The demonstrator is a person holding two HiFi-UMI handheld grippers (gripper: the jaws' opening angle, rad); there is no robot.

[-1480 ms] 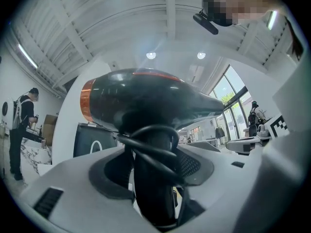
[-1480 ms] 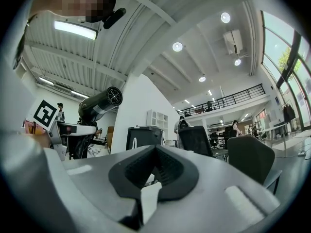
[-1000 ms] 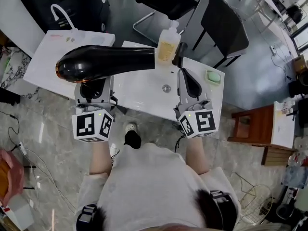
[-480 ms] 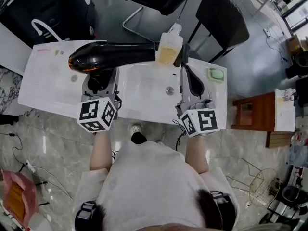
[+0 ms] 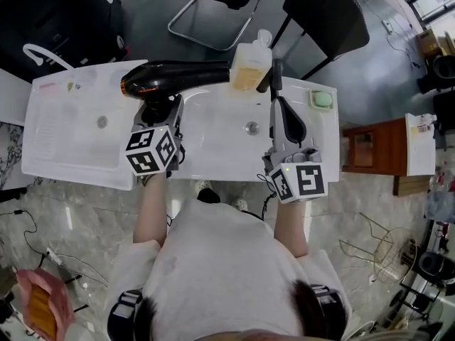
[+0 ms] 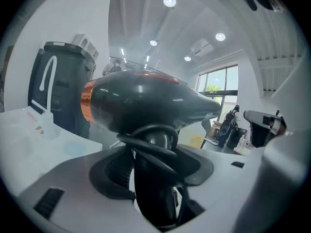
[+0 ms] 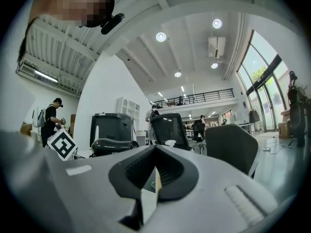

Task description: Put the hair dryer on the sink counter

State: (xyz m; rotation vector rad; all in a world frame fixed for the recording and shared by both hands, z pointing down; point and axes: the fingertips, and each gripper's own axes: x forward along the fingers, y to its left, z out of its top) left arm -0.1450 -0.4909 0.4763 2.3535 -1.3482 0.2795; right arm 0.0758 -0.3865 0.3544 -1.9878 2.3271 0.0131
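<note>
The black hair dryer (image 5: 178, 77) with an orange ring at its rear lies level over the back left of the white sink counter (image 5: 213, 158), its nozzle next to the soap bottle (image 5: 250, 66). My left gripper (image 5: 158, 111) is shut on its handle (image 6: 153, 178), which has the black cord wound round it. Whether the dryer touches the counter cannot be told. My right gripper (image 5: 284, 116) hovers over the basin's right side by the drain (image 5: 252, 128), jaws together with nothing held; in its own view the right gripper (image 7: 154, 178) points toward chairs.
A dark faucet (image 5: 274, 73) stands behind the basin, and a green soap (image 5: 322, 99) lies at the counter's right end. A second white sink unit (image 5: 50, 141) with a white faucet (image 5: 43, 54) adjoins on the left. Black chairs (image 5: 323, 13) stand behind the counter.
My left gripper has carried the hair dryer rightward and lower, from over the left unit toward the sink counter's back. The right gripper has stayed over the basin.
</note>
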